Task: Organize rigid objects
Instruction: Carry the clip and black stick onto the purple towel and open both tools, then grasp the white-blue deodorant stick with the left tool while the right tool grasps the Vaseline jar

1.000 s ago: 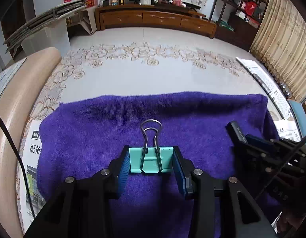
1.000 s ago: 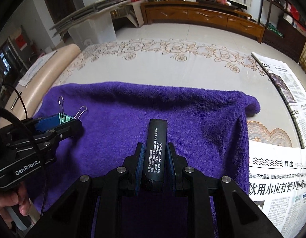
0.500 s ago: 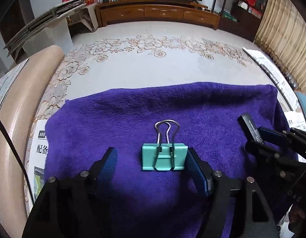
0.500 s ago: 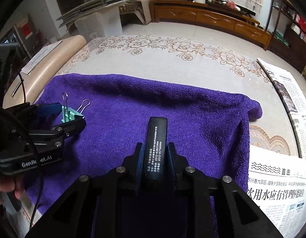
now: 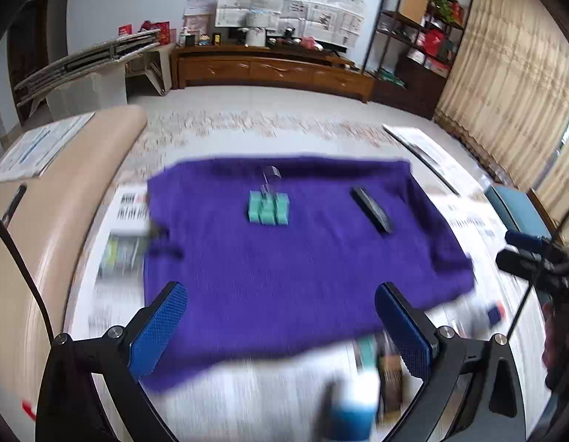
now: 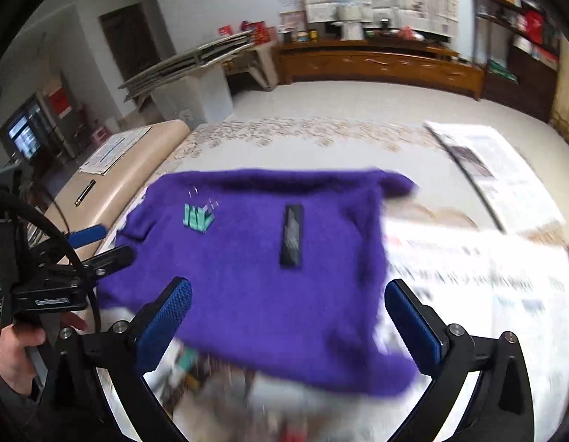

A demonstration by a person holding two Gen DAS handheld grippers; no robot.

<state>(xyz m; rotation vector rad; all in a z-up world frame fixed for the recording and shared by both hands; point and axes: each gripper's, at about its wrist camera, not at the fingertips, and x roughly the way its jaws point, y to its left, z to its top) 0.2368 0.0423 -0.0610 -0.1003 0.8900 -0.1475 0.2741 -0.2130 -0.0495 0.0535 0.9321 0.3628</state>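
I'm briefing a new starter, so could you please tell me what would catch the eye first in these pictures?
The purple towel spread over newspapers dominates the middle. On it lie a teal binder clip to the left and a black stick-shaped device to the right, well apart. In front, both grippers' blue-padded jaws stand wide open and empty.

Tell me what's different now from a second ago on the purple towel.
Both grippers let go: the left gripper released the teal binder clip, the right gripper the black bar. Their jaws have just been opening, nothing between them, and both have drawn back. Clip and bar remain on the purple towel.
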